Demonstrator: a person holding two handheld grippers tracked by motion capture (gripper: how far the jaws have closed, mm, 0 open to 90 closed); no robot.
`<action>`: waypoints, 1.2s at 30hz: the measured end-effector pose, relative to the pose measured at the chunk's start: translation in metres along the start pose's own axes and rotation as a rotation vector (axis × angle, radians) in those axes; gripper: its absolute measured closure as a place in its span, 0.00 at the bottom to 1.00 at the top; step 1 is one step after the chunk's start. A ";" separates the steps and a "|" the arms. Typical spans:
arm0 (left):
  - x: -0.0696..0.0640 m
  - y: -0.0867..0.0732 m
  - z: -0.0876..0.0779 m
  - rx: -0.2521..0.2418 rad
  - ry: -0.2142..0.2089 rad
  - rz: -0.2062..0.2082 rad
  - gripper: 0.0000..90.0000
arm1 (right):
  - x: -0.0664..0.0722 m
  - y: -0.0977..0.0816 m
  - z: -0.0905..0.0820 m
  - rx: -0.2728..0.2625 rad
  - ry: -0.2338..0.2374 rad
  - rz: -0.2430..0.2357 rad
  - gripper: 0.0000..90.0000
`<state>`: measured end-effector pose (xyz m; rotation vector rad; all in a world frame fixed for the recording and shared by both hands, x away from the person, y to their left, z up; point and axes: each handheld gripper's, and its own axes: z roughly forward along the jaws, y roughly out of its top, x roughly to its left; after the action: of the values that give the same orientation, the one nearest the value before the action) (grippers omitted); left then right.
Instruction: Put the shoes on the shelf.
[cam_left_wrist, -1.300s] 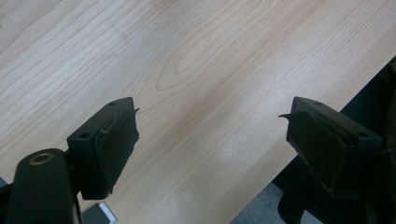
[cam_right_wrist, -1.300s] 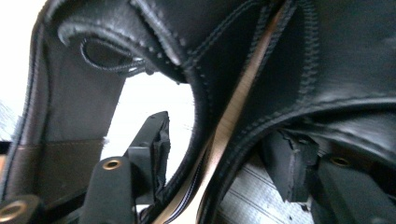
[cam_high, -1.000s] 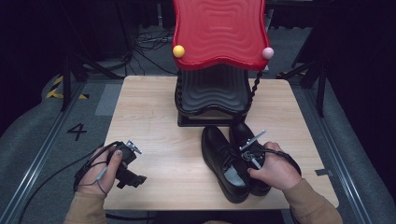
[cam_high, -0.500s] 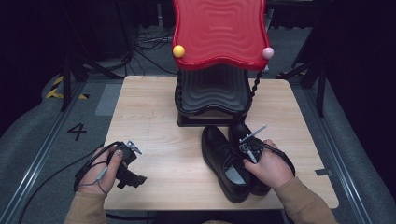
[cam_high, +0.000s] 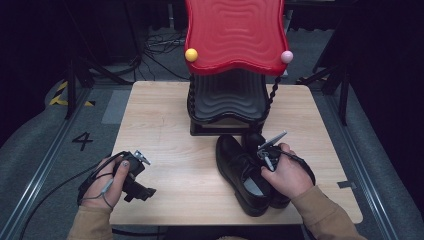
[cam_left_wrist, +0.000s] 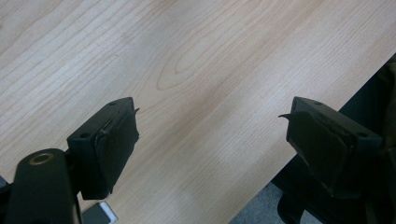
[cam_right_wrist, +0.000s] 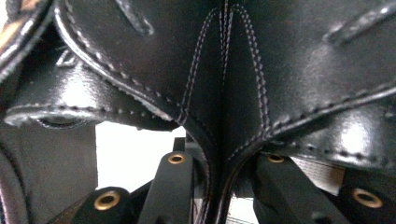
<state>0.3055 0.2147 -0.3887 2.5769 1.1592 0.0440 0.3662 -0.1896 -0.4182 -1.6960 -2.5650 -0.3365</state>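
Note:
Two black leather shoes stand side by side on the wooden table (cam_high: 165, 125), the left shoe (cam_high: 239, 172) in full view and the right shoe (cam_high: 253, 141) partly under a hand. My right gripper (cam_high: 266, 156) reaches down into them. In the right gripper view its jaws have just been closing, and the shoes' stitched leather walls (cam_right_wrist: 219, 93) are pinched between them (cam_right_wrist: 223, 186). My left gripper (cam_high: 143, 192) rests low over the table's front left, open with bare wood between its fingers (cam_left_wrist: 210, 144).
A shoe rack with a red wavy top shelf (cam_high: 235, 35) and a black wavy shelf (cam_high: 227, 100) stands at the table's back middle, just behind the shoes. The table's front edge lies close under my left gripper (cam_left_wrist: 261, 205).
My right hand has edged slightly left and deeper over the shoes. The left hand and the shoes have kept their places.

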 end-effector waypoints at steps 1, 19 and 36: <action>0.000 0.000 -0.001 -0.004 0.002 0.003 0.19 | -0.001 0.000 -0.001 0.001 0.001 0.005 0.91; 0.000 -0.003 -0.004 -0.012 0.005 -0.005 0.19 | 0.000 -0.015 -0.057 0.034 0.075 -0.048 0.92; 0.002 -0.006 -0.008 -0.029 0.007 -0.008 0.19 | -0.001 -0.008 -0.118 0.017 0.073 -0.095 0.92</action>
<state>0.3011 0.2224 -0.3827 2.5486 1.1623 0.0676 0.3496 -0.2176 -0.3043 -1.5295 -2.5932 -0.3724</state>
